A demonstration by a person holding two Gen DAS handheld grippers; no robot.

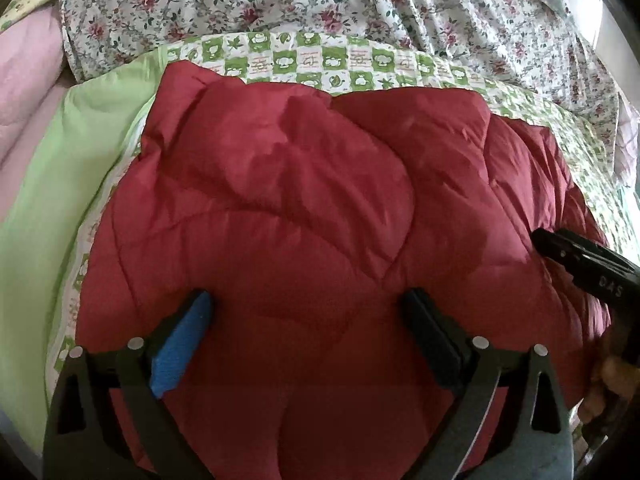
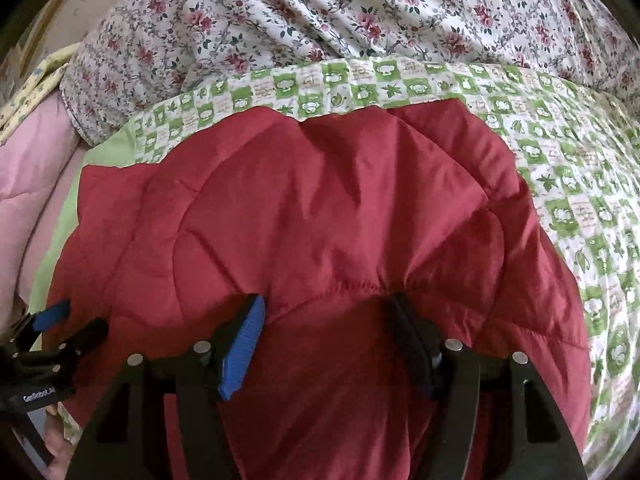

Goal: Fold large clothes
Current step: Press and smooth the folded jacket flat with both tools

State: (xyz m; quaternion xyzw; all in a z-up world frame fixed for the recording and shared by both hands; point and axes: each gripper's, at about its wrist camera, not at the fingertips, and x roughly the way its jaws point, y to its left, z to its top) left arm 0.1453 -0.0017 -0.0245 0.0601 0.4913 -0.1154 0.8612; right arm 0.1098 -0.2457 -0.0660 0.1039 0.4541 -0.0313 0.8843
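A red quilted puffer jacket (image 1: 288, 208) lies spread on a green-patterned bedspread (image 1: 320, 60). It also fills the right wrist view (image 2: 320, 208). My left gripper (image 1: 308, 304) is open, its fingers wide apart just above the jacket's near part. My right gripper (image 2: 326, 308) is open too, fingers apart over a gathered seam of the jacket. The right gripper shows at the right edge of the left wrist view (image 1: 576, 256). The left gripper shows at the lower left of the right wrist view (image 2: 60, 324).
A floral sheet (image 1: 360, 4) lies bunched behind the jacket. A pink quilt (image 1: 28, 80) and a plain green cloth (image 1: 68, 152) lie to the left. The checked bedspread (image 2: 580, 184) extends to the right.
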